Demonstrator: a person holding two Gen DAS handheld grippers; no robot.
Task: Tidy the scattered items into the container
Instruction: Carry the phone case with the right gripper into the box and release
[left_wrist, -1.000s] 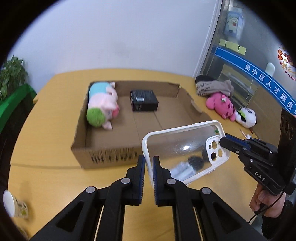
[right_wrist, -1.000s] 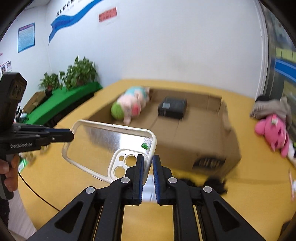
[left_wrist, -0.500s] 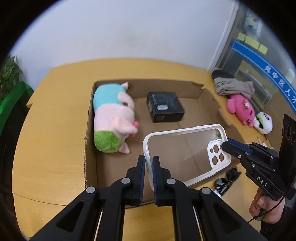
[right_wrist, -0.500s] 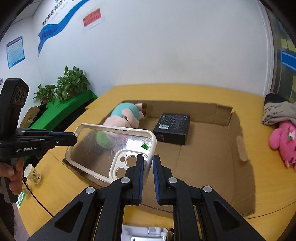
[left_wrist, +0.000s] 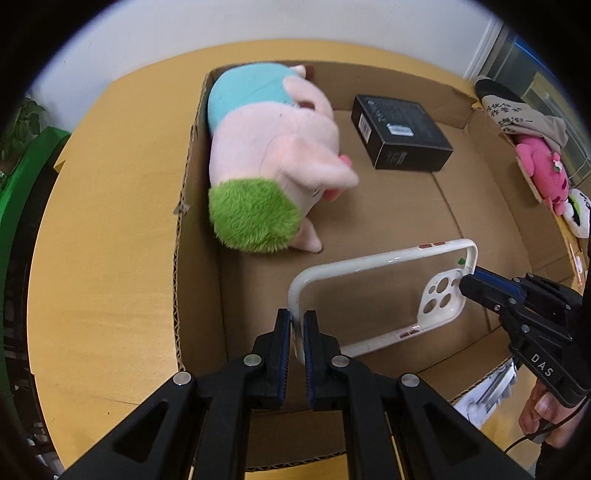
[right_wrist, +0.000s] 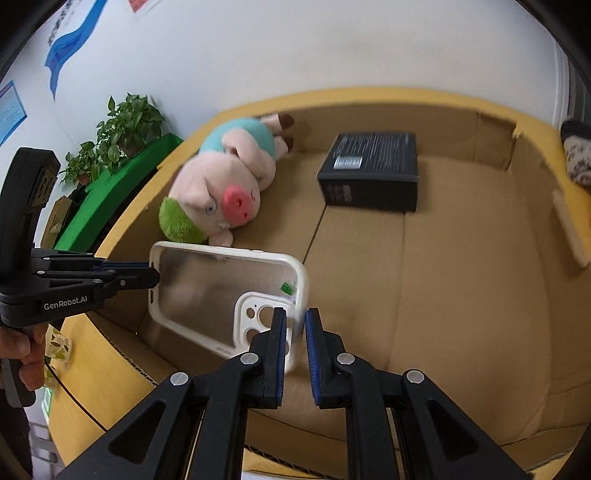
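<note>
A clear phone case with a white rim (left_wrist: 380, 295) hangs low over the floor of the open cardboard box (left_wrist: 476, 221). My left gripper (left_wrist: 297, 325) is shut on its plain end. My right gripper (right_wrist: 295, 325) holds its camera-cutout end (right_wrist: 266, 314), with the jaws a little apart around the rim. The case (right_wrist: 225, 291) shows in both views. In the box lie a pink pig plush with a green cap (left_wrist: 269, 162) and a black carton (left_wrist: 400, 133).
Outside the box on the right lie a pink plush (left_wrist: 539, 166), a panda plush (left_wrist: 580, 214) and a grey cloth (left_wrist: 524, 114). The box stands on a yellow table (left_wrist: 107, 229). A green stand with plants (right_wrist: 122, 158) is at the left.
Both grippers carried the phone case forward over the box's near wall and lowered it inside. The right jaws now stand slightly wider apart than before.
</note>
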